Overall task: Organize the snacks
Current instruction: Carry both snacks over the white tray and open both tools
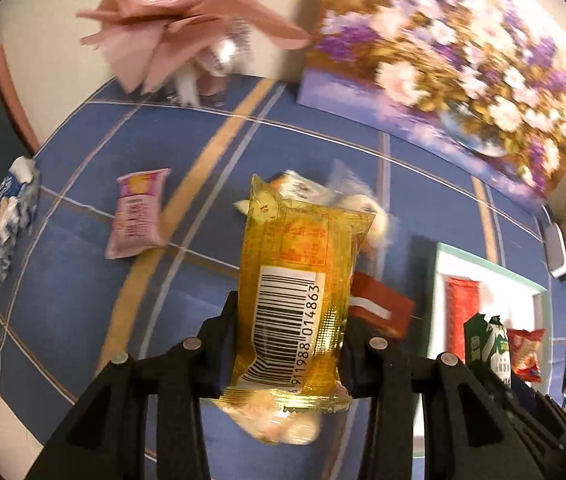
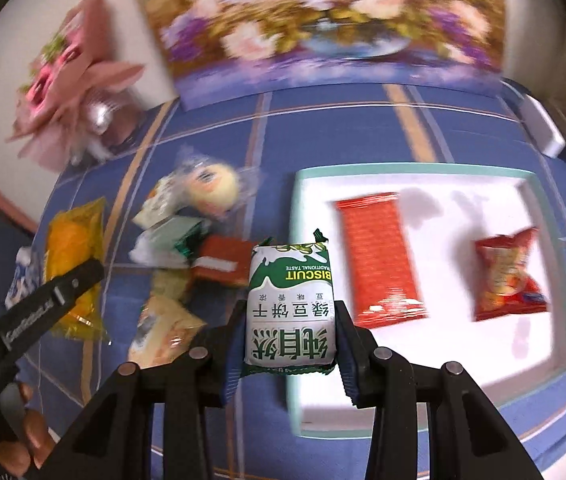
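My left gripper (image 1: 289,330) is shut on a yellow snack packet (image 1: 299,276) with a barcode, held above the blue tablecloth; the same yellow packet (image 2: 73,256) and the left gripper's arm appear at the left of the right wrist view. My right gripper (image 2: 289,336) is shut on a green and white biscuit packet (image 2: 291,304), hanging over the left rim of the white tray (image 2: 539,192). Inside the tray lie a long red packet (image 2: 379,256) and a red chip bag (image 2: 509,276). Loose snacks form a pile (image 2: 187,216) left of the tray.
A pink packet (image 1: 137,214) and a blue-white packet (image 1: 7,212) lie at the left on the cloth. A flower painting (image 2: 323,20) and a pink bouquet (image 2: 71,80) stand at the back. A white box (image 2: 543,128) sits at the far right. A hand (image 2: 23,436) grips the left tool.
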The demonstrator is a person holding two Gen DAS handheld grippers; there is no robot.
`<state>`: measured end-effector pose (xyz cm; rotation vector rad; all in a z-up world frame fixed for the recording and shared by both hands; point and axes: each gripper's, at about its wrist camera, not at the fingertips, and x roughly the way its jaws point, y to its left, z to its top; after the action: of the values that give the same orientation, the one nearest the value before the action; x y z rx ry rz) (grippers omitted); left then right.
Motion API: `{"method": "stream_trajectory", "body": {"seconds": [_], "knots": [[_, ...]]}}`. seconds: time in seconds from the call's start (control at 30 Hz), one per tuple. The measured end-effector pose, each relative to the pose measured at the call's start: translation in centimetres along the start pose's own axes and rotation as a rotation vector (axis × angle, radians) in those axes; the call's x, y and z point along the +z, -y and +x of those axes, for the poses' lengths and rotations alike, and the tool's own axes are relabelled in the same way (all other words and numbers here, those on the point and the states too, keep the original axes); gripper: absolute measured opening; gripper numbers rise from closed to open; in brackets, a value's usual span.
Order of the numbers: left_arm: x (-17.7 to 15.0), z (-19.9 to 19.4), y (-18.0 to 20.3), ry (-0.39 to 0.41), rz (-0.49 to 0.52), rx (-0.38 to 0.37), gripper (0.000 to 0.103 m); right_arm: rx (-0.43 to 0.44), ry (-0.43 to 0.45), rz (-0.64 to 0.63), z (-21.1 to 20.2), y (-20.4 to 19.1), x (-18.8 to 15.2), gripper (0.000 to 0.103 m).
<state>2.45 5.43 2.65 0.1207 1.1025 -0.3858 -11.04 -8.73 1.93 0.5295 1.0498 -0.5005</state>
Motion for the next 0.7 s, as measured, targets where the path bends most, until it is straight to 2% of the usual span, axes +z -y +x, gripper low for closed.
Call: {"method": "stream_trajectory", "body": {"seconds": [0.23,0.47,0.7], "knots": [[-1.0,0.1,6.3,-0.014,0.098,-0.049,0.043,-0.085,-0.005,0.149,-1.3,6.7,0.0,0.042],[-3.4,0.3,11.8,-0.039,0.190,-0.095,0.043,-0.108,-0.009,0.210,-1.9,9.9,-0.8,0.042],[-6.1,1.2,15.5,-0.079,0.261,-0.129,0.043,-0.142,-0.065,0.280,-0.9,13.2,-1.9,0.043]]}}
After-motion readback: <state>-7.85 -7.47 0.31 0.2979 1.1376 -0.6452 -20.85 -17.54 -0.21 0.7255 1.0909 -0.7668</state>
